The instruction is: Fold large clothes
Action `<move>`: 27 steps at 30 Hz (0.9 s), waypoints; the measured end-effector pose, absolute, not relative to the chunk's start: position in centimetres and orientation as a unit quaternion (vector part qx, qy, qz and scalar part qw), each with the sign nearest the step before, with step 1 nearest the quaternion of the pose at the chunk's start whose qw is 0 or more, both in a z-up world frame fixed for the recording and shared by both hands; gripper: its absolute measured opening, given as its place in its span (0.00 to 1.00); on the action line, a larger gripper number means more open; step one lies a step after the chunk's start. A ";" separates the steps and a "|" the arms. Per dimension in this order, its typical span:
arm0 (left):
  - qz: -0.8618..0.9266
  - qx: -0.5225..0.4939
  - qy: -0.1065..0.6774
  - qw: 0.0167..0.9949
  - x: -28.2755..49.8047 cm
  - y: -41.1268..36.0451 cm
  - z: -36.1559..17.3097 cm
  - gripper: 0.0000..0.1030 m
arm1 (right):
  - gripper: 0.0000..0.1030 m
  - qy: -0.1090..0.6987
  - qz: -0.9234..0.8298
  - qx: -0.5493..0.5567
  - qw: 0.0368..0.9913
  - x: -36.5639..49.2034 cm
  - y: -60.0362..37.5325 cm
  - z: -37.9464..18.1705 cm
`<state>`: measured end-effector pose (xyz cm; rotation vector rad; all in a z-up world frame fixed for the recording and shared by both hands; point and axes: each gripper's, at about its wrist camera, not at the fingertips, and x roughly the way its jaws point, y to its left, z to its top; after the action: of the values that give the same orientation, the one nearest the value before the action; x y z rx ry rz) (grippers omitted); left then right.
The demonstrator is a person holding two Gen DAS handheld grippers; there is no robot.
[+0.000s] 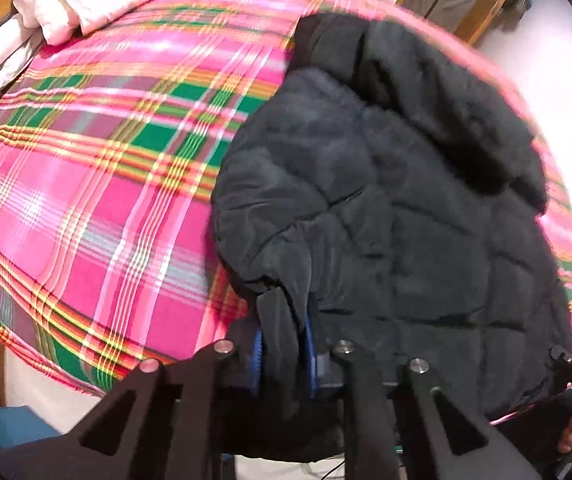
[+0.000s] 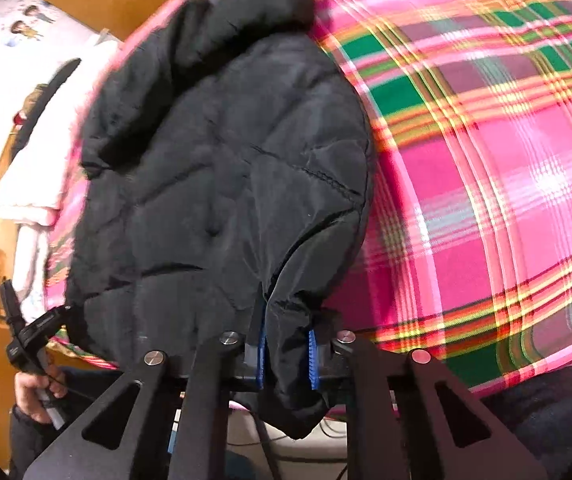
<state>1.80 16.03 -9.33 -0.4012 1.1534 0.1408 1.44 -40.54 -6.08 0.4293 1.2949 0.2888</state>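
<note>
I have the left gripper [image 1: 282, 354] and right gripper [image 2: 287, 354] each clamped on a hem corner of the black quilted puffer jacket [image 1: 385, 200], lying on the pink plaid bedspread [image 1: 106, 168]. I judge folding barely started; all main folds remain.

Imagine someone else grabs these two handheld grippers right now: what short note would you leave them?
Left gripper: shut on a bunched bottom corner of the black puffer jacket.
Right gripper: shut on the jacket's other bottom corner.
The jacket lies on the pink plaid bedspread, collar end toward the far side, hem at the near edge where you stand. Pale bedding is piled at the far left of the bed.
Done: both near corners gripped. It looks partly folded already, though the blur makes that hard to confirm.
Left: probably carry the hem toward the collar, lay it down evenly, release, then tidy.
</note>
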 end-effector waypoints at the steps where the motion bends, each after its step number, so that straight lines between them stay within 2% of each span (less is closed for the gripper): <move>1: 0.060 -0.194 0.531 0.823 1.6 16.1 -8.7 0.15 | 0.13 0.585 0.144 0.201 0.773 1.4 -40.7 -5.2; 14: 0.014 -0.281 0.400 0.872 4.0 20.3 1.0 0.13 | 0.12 0.481 0.189 0.257 0.816 4.9 -42.4 2.3; 22: 0.006 -0.297 0.350 0.889 11.6 21.7 4.5 0.13 | 0.12 0.429 0.192 0.273 0.840 12.7 -41.7 6.3; 27: 0.009 -0.295 0.343 0.892 18.4 22.2 5.2 0.13 | 0.12 0.421 0.182 0.278 0.844 19.8 -41.1 6.7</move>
<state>18.42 22.21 5.19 -0.6132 0.7118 0.0188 19.83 -41.15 6.72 0.5869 0.8889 0.3832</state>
